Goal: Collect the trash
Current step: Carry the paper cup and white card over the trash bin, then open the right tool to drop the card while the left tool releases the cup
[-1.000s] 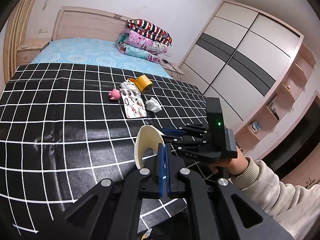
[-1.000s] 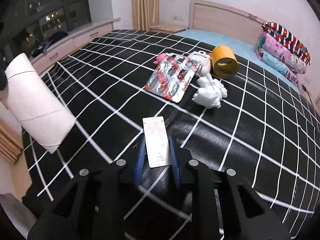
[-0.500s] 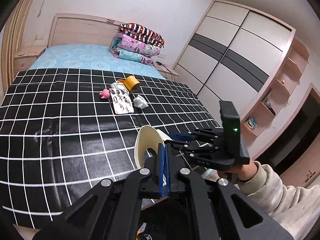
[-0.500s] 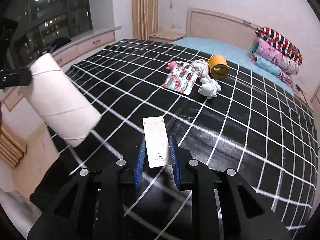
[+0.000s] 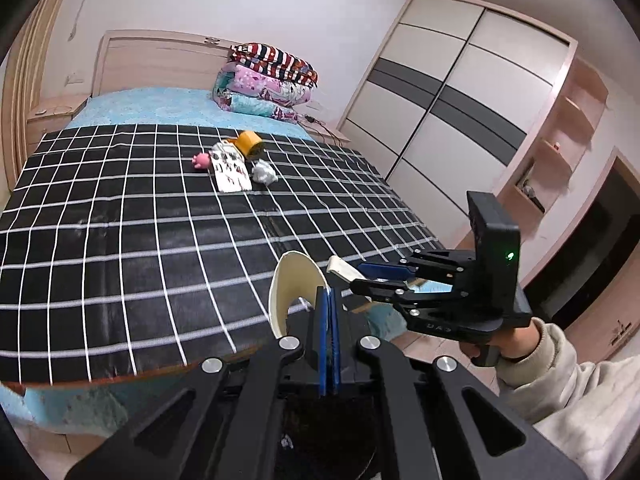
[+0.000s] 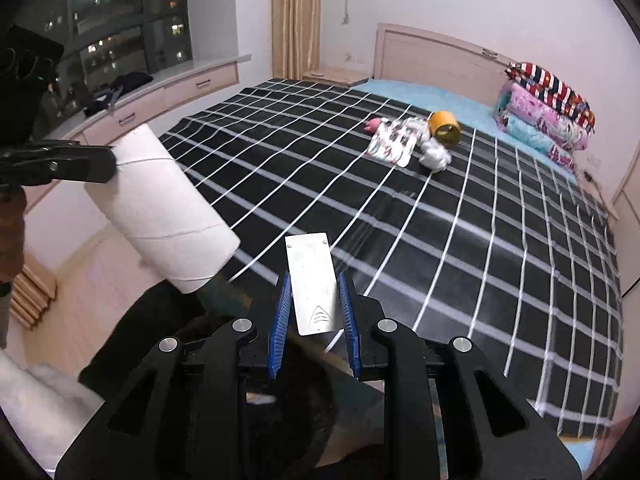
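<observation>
My left gripper (image 5: 329, 312) is shut on the wall of a white cardboard tube (image 5: 294, 292), which it holds over the foot edge of the bed. In the right wrist view the tube (image 6: 164, 212) juts out from that gripper (image 6: 60, 164) at the left. My right gripper (image 6: 314, 304) is shut on a flat silver foil packet (image 6: 312, 280). It is also in the left wrist view as the right gripper (image 5: 360, 280), held in a hand beside the tube. Far up the bed lie crumpled white paper (image 6: 434, 156), a printed wrapper (image 6: 390, 142), a yellow tape roll (image 6: 444, 128) and a pink toy (image 6: 372, 124).
A black checked sheet (image 5: 120, 240) covers the bed. Below both grippers is a dark round shape (image 6: 280, 412), perhaps a black bag. Folded quilts (image 5: 264, 84) sit at the headboard. A wardrobe (image 5: 448, 100) stands to the right, drawers (image 6: 160, 96) under the window.
Both grippers have drawn back from the bed with the tube and the packet still gripped. The bed's foot edge and the floor now show, and the items on the sheet look farther away.
</observation>
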`<state>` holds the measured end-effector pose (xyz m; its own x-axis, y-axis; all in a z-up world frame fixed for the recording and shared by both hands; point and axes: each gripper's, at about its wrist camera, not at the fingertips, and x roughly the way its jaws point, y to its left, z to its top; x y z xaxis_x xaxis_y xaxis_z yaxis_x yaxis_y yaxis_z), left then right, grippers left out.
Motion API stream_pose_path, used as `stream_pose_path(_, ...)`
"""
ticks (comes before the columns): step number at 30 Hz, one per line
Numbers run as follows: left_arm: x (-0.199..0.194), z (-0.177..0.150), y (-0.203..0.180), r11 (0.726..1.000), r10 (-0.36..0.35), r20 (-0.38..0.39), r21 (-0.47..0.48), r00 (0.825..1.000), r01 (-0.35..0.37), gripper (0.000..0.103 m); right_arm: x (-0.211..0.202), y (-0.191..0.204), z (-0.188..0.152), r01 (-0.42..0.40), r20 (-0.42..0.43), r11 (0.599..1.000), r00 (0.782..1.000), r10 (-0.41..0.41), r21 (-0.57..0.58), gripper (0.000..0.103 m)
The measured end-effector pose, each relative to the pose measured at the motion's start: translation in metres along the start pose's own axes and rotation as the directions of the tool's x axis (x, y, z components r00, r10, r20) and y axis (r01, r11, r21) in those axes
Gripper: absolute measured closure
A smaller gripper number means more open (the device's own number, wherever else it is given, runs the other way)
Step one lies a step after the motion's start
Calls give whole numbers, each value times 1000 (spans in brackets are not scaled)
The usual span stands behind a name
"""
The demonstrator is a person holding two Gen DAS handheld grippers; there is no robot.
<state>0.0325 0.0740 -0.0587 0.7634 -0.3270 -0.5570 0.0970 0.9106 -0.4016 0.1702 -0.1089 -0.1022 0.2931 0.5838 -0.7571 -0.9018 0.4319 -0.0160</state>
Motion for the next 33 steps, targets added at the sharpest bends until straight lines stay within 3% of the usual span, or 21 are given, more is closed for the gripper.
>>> stream_pose_path(8,24,-53,7,999,-28,-122,-39,992,23,101,1,32,-54,-67,-67,997,995,68,24,78)
stream_pose_path(16,58,-97,18,996,-19,-243,-87,970,-3,101,34,44,-102,-101,-185,992,976,114,78,78)
stream_pose_path(20,76,-115,18,997,68,-310,-24,948,-80,101,51,51,-121,-105,-239,990,963,126,98,78)
stream_pose_path(23,90,-129,24,995,84,-357,-24,930,-99,101,62,54,-132,-111,-268,988,954,138,111,78)
stream_pose_path(33,117,-150,26,993,92,-428,-26,899,-114,101,89,63,-152,-147,-342,977,920,193,154,78)
